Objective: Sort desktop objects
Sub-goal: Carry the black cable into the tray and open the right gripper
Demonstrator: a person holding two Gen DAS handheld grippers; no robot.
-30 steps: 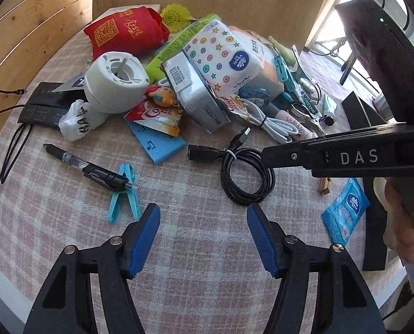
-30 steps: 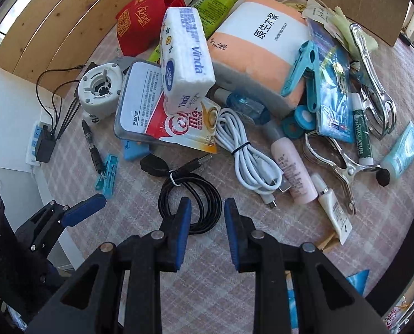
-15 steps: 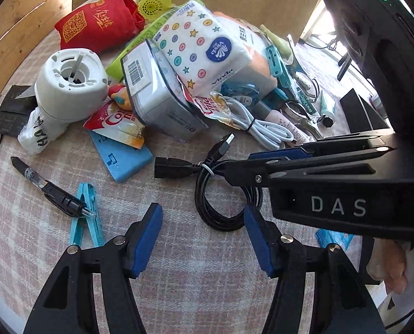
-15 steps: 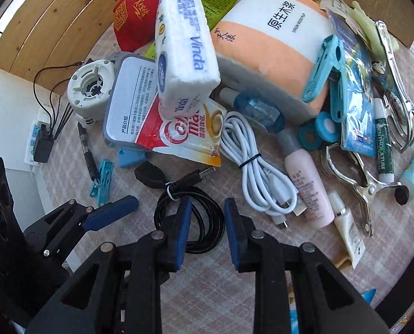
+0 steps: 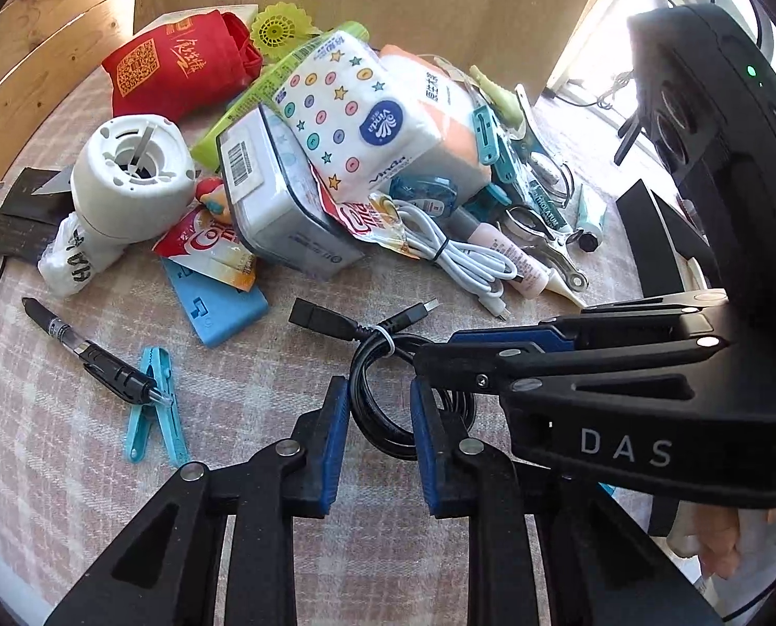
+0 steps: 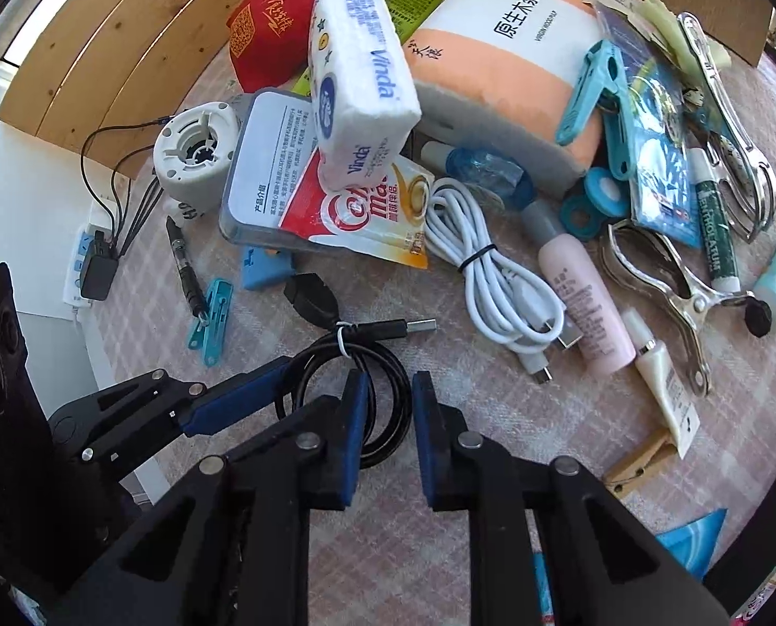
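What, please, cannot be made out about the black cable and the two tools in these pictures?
- Left wrist view: the far side of the black cable coil, covered by the right tool.
- Right wrist view: the near arc of the coil, behind the right tool's own fingers.
- Both views: whether the left tool pads touch the cable; they straddle it with a gap.
- Right wrist view: the small print on the grey box, too small.

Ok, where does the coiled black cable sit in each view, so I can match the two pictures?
Left wrist: black cable low centre, its coil between the left gripper fingers; right gripper reaches in from the right.
Right wrist: black cable low centre-left, coil ahead of the right gripper; left gripper enters from the left.
Shared landmark: white cable just beyond it.
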